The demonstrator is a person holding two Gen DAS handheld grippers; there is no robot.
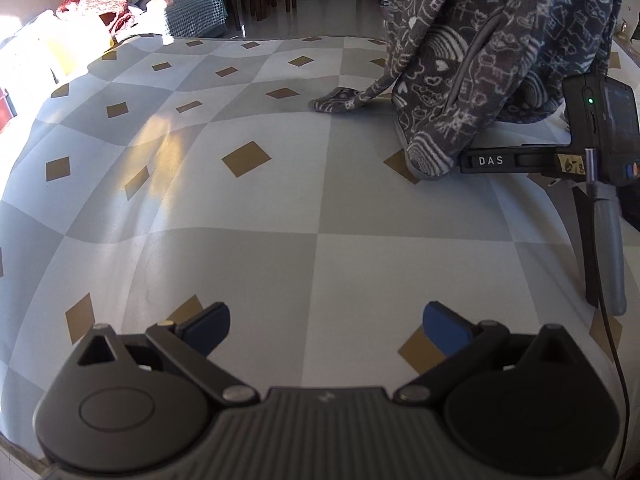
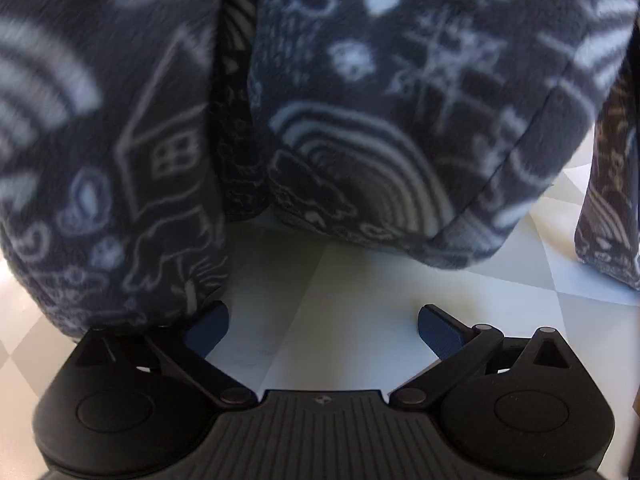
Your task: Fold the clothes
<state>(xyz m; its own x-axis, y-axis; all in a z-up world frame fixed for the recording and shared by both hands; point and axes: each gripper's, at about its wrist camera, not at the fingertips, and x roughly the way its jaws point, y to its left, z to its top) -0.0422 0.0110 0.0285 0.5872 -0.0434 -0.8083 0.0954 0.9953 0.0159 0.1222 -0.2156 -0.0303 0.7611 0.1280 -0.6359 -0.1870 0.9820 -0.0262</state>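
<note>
We see the left gripper [image 1: 326,326] with its blue-padded fingers spread wide and empty above the checked tablecloth [image 1: 240,216]. The dark fleece garment [image 1: 472,60] with white doodle print hangs at the far right of the table, its lower edge and a sleeve touching the cloth. Our right gripper [image 2: 322,330] also gapes apart with nothing between its fingers, the fleece draped just ahead of it and brushing its left finger.
</note>
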